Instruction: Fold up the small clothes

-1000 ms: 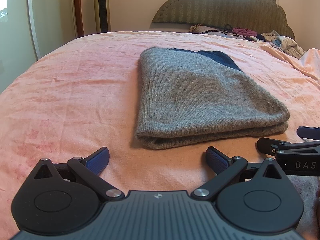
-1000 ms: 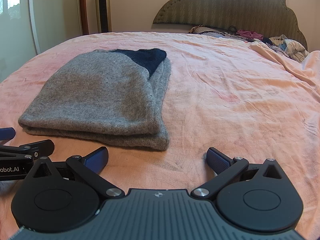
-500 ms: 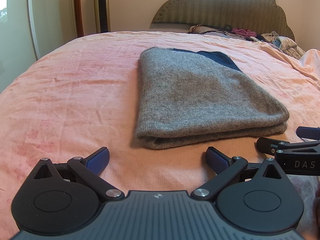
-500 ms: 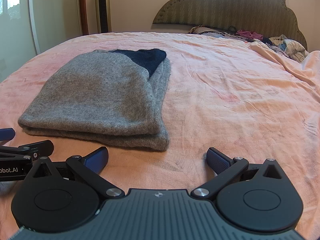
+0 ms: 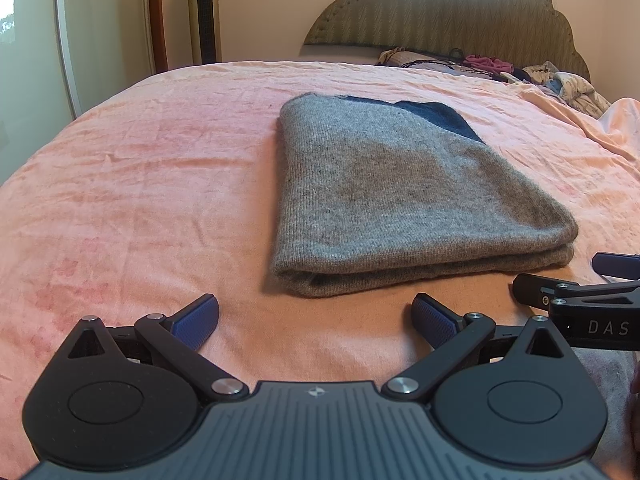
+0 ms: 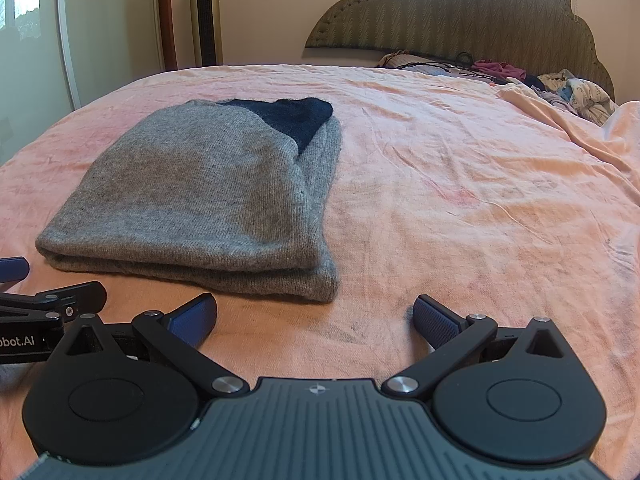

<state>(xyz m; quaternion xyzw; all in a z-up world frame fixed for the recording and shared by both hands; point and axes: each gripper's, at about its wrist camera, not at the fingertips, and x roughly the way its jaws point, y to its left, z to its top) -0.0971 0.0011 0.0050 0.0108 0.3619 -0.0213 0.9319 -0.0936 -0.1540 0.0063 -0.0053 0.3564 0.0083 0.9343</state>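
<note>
**Both grippers wide apart, folded knit resting on the bed**

Left gripper (image 5: 315,322) sits low over the pink bedspread (image 5: 132,200), its blue ribbed pads spread wide with nothing between them. Just beyond it lies the grey sweater (image 5: 400,196), folded into a thick, soft rectangle, its fine-ribbed knit doubled so that two rounded layers show along the near edge. A dark navy panel (image 5: 436,114) peeks out at the sweater's far corner. To the sweater's near right, the right gripper (image 6: 315,322) also stands wide and empty, black linkage arms splayed, its pads clear of the wool; from its own view the sweater (image 6: 200,196) lies ahead and to the left, the navy panel (image 6: 292,116) again at the far end. The bedspread (image 6: 460,184) is crumpled and faintly blotched around the sweater. Well beyond the sweater, a scalloped, herringbone-patterned headboard (image 5: 448,12) rises, with a loose heap of clothes (image 5: 560,84) at its foot. Far left of the sweater stands a tall gold tower fan (image 5: 204,12) against the wall.
</note>
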